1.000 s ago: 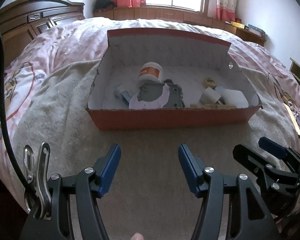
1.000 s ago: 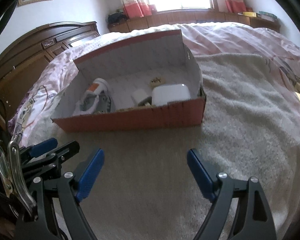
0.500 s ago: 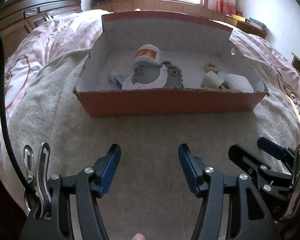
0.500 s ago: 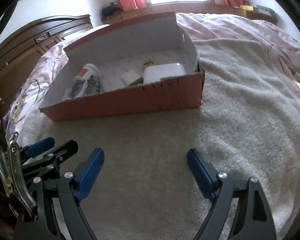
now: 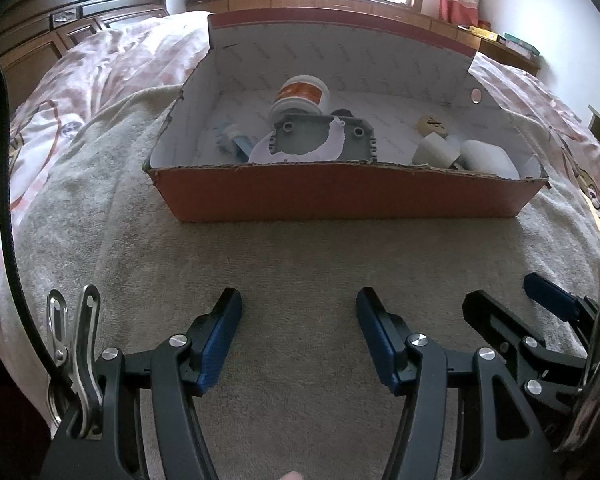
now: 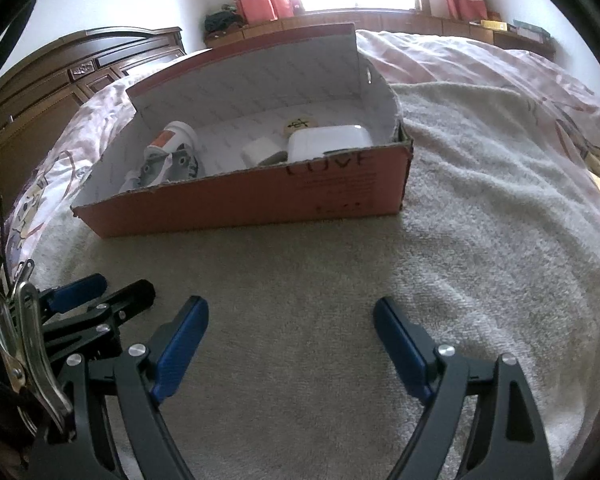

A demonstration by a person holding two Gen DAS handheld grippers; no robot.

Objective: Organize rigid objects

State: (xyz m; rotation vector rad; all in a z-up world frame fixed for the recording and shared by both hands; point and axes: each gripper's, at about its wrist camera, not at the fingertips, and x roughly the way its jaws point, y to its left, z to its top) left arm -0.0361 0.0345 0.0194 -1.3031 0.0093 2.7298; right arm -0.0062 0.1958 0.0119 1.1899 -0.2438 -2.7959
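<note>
A bare stretch of beige towel (image 5: 300,256) is left free between both pairs of fingers and the orange box (image 5: 340,196); nothing is laid on it. The way forward is barred by the box's low front wall, over which a reach is allowed from above. Behind, the raised flap (image 5: 340,56) closes the far side. Inside, the middle is crowded by a grey part (image 5: 320,136) and a white jar (image 5: 302,94), the right end by white blocks (image 5: 486,156). Open floor is seen at the back of the box. To the right of the box, the towel (image 6: 480,200) lies clear.
</note>
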